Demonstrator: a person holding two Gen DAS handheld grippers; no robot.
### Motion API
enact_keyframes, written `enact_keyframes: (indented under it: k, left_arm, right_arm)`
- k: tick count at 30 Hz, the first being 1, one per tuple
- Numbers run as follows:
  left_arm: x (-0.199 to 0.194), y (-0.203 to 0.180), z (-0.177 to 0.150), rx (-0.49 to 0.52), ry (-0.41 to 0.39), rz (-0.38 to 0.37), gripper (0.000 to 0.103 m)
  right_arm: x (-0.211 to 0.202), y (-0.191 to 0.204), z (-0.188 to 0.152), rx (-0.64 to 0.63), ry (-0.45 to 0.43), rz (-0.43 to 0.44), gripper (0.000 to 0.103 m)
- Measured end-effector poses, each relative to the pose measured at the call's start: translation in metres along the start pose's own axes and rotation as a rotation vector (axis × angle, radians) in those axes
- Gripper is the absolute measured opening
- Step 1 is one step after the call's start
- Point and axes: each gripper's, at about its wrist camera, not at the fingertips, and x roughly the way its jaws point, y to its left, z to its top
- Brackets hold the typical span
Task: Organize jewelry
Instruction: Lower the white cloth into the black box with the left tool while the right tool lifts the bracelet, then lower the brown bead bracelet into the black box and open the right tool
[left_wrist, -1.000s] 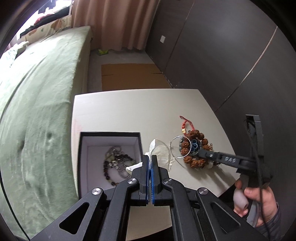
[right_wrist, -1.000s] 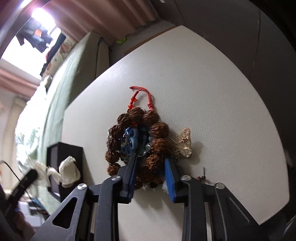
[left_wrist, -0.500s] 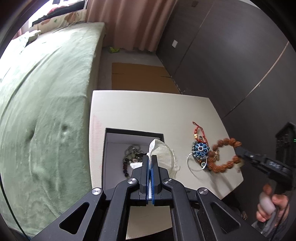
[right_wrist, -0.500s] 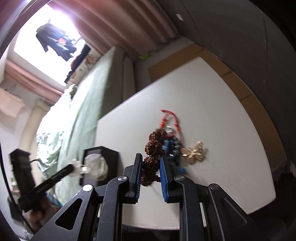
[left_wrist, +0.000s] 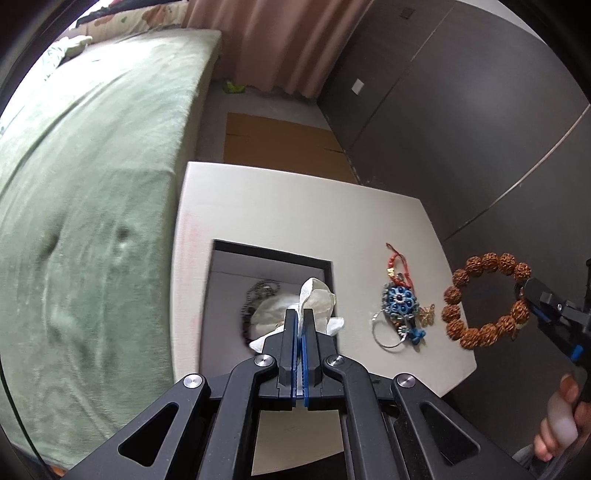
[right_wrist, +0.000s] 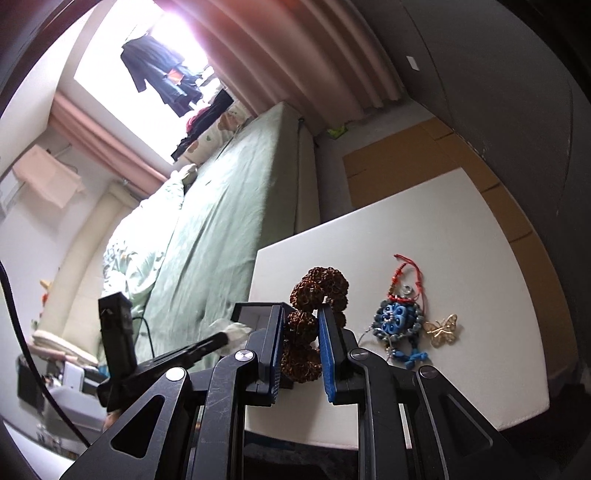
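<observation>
My left gripper (left_wrist: 300, 317) is shut on a white crumpled pouch (left_wrist: 314, 306) and holds it above the black jewelry box (left_wrist: 229, 295), which has a dark bead chain (left_wrist: 258, 291) inside. My right gripper (right_wrist: 301, 328) is shut on a brown bead bracelet (right_wrist: 317, 291) and holds it in the air off the table's right edge; the bracelet also shows in the left wrist view (left_wrist: 487, 306). A blue flower charm (left_wrist: 400, 301) with red cord, a silver ring (left_wrist: 388, 330) and a gold butterfly (left_wrist: 427, 315) lie on the white table (left_wrist: 295, 206).
A green bed (left_wrist: 85, 184) runs along the table's left side. A dark wall (left_wrist: 461, 110) stands to the right. Flat cardboard (left_wrist: 280, 144) lies on the floor behind the table. The person's hand (left_wrist: 561, 421) holds the right gripper's handle.
My right gripper has closed on the brown bracelet and lifted it up off the table, away from the other jewelry. My left gripper has risen with the pouch above the box.
</observation>
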Motion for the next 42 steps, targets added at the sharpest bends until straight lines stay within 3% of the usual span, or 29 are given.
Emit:
enact_keyframes:
  k: [4,5,6,8,9,20,28,37,42]
  left_arm:
    - [0.010,-0.006,0.005,0.011,0.038,-0.003,0.006]
    - [0.012,-0.005,0.005,0.008,0.057,-0.004,0.020]
    - [0.013,-0.002,0.005,0.000,0.066,-0.009,0.044]
    - [0.005,0.006,0.005,-0.027,0.029,-0.024,0.073]
    - [-0.003,0.012,0.005,-0.042,-0.006,-0.023,0.079]
    - [-0.056,0.066,-0.001,-0.149,-0.095,0.045,0.079]
    - [-0.082,0.099,-0.015,-0.206,-0.125,0.088,0.079]
    - [-0.101,0.123,-0.026,-0.249,-0.148,0.126,0.079]
    - [-0.099,0.121,-0.029,-0.251,-0.137,0.118,0.079]
  right_arm:
    - [0.003,0.008,-0.003,-0.021,0.013,-0.016,0.019]
    - [0.004,0.009,-0.004,-0.022,0.017,-0.016,0.019]
    - [0.006,0.010,-0.005,-0.022,0.023,-0.014,0.019]
    - [0.009,0.014,-0.006,-0.031,0.035,-0.005,0.019]
    - [0.012,0.018,-0.007,-0.038,0.038,0.002,0.019]
    - [0.067,0.065,-0.011,-0.088,0.112,0.107,0.019]
    - [0.121,0.095,-0.015,-0.112,0.186,0.137,0.019]
    - [0.166,0.080,-0.027,0.023,0.250,0.177,0.020]
    - [0.176,0.056,-0.030,0.056,0.271,0.058,0.025]
